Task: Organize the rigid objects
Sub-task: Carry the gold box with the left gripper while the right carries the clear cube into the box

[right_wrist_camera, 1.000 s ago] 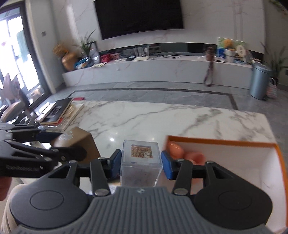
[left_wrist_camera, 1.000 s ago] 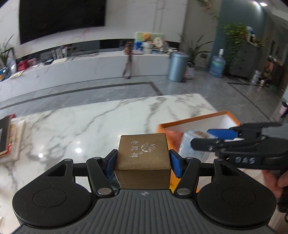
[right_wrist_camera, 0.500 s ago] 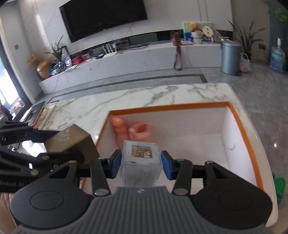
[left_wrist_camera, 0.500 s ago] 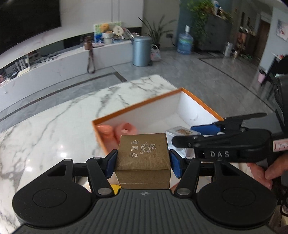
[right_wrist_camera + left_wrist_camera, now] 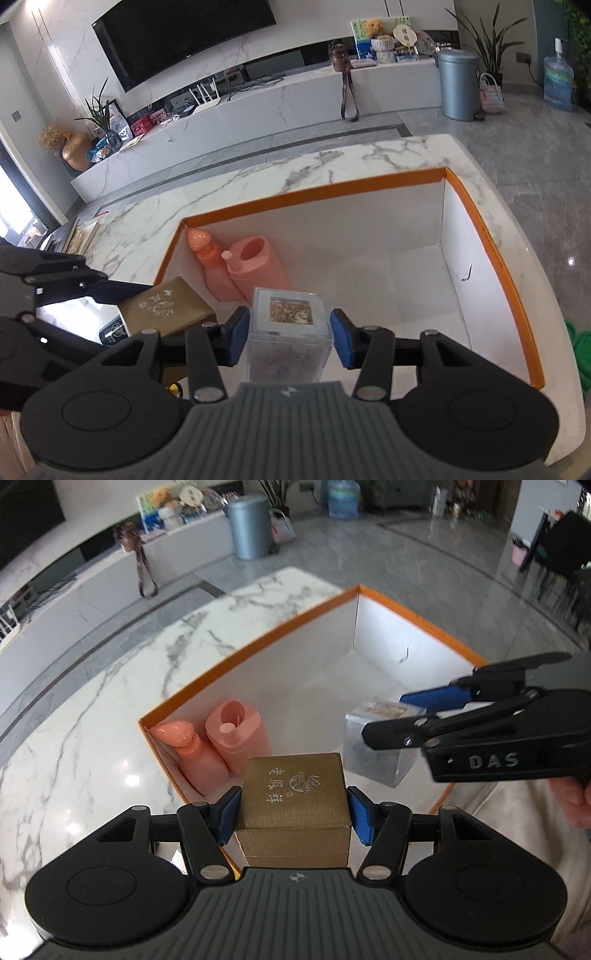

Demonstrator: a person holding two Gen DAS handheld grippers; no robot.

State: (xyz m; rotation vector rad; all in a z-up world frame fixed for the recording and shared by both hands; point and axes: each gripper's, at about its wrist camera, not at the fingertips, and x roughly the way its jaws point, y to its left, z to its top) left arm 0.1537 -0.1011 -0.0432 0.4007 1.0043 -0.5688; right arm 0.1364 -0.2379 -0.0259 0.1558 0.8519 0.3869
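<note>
Gold-brown textured cardboard cube box [image 5: 293, 794] with silver printed characters on its lid sits clamped between the blue pads of the left claw [image 5: 293, 808], held level over the near left corner of the open orange-rimmed white carton [image 5: 417, 618]. In the right wrist view the same box [image 5: 166, 308] shows tilted, just left of the carton's near left wall.

Clear plastic cube case [image 5: 288, 332] with a patterned gold label on top is gripped by the right claw [image 5: 288, 338], blue pads tight on both sides, hanging above the carton's near edge. From the left wrist view the case [image 5: 376, 746] sits just right of the gold box, apart from it.

Inside the carton, far left corner: two salmon-pink plastic bottles, touching each other. The slim one with the rounded cap [image 5: 208, 262] leans against the left wall; the wider flat one with the built-in handle opening [image 5: 255, 267] is just right of it. Rest of the carton floor [image 5: 388, 280] is bare white, with a small dark mark on the right inner wall.

Carton stands on the white grey-veined marble table [image 5: 258, 177], near its right end. Grey tiled floor [image 5: 424, 565] beyond.
</note>
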